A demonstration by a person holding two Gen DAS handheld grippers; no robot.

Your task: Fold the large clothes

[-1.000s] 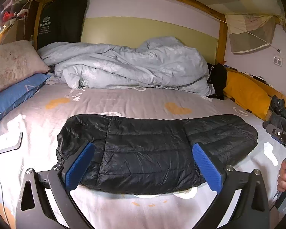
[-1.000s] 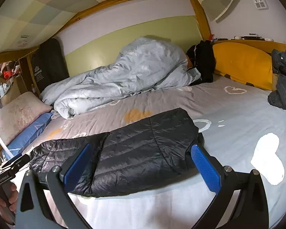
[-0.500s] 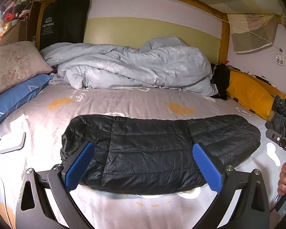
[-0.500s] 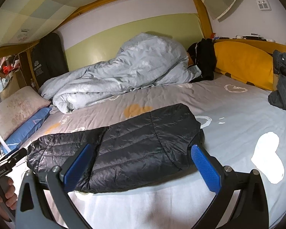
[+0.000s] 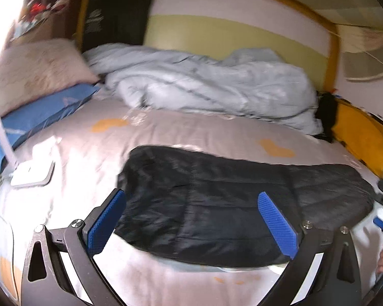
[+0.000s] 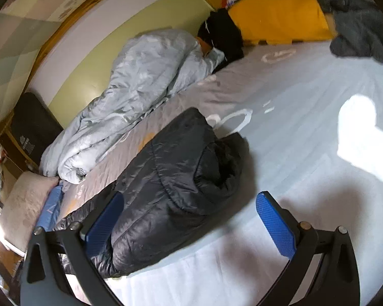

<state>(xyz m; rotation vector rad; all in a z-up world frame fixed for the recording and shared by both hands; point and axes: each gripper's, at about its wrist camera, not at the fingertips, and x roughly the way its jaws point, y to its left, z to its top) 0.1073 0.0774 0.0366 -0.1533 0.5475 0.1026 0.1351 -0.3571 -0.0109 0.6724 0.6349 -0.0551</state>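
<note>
Showing jacket [image 5: 217,204] lengthwise at left, hood [image 6: 217,163] only at right

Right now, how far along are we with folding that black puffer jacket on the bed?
Partly done: the black puffer jacket lies on the grey bed sheet as a long narrow band, apparently already folded lengthwise. Nothing is in hand; the left gripper and right gripper are both open above it, gripping nothing. Still left, probably: folding the band's ends together into a compact bundle.
</note>
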